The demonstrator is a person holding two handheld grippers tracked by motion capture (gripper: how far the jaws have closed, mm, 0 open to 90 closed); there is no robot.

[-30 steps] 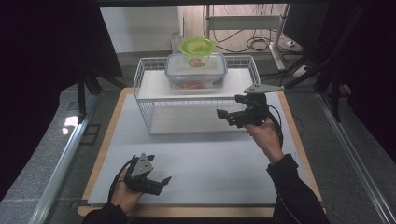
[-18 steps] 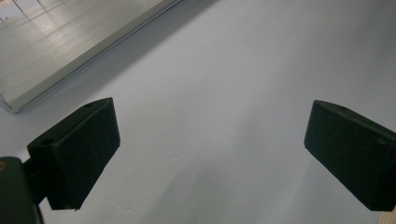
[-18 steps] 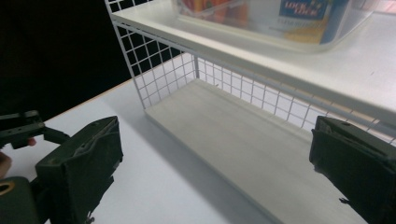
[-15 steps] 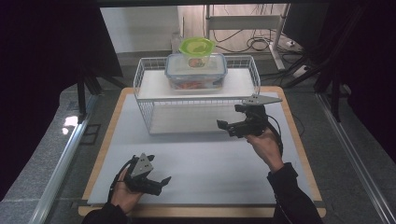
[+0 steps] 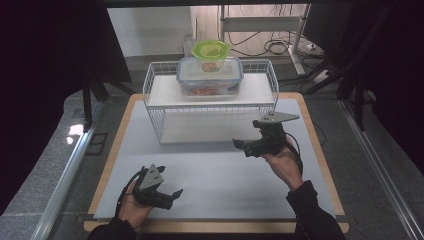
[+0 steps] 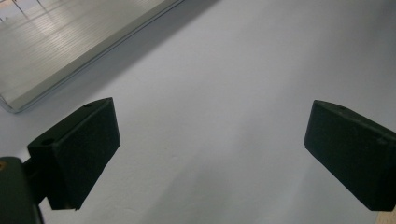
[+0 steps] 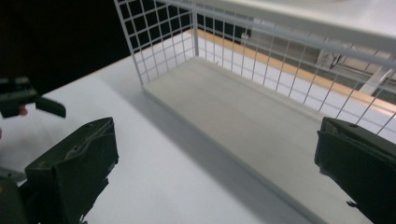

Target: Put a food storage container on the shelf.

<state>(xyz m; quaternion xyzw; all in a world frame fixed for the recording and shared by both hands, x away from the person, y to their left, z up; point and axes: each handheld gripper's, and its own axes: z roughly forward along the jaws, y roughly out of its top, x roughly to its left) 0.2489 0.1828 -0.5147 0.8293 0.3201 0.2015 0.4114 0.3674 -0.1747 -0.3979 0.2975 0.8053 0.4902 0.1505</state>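
– Both pairs of jaws gape wide and hold nothing. How should the right gripper (image 5: 250,146) go?

– Level and slow. The clear lidded plastic box (image 5: 210,76) sits on the white wire rack's (image 5: 159,102) top shelf, at eleven o'clock, well apart. The left gripper (image 5: 169,194) rests low over the counter (image 5: 215,175).

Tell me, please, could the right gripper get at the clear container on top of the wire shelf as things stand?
Probably yes. The right gripper is open and empty, the clear container sits on the wire shelf's open top, and nothing stands between; only the green-lidded cup rests on its lid.
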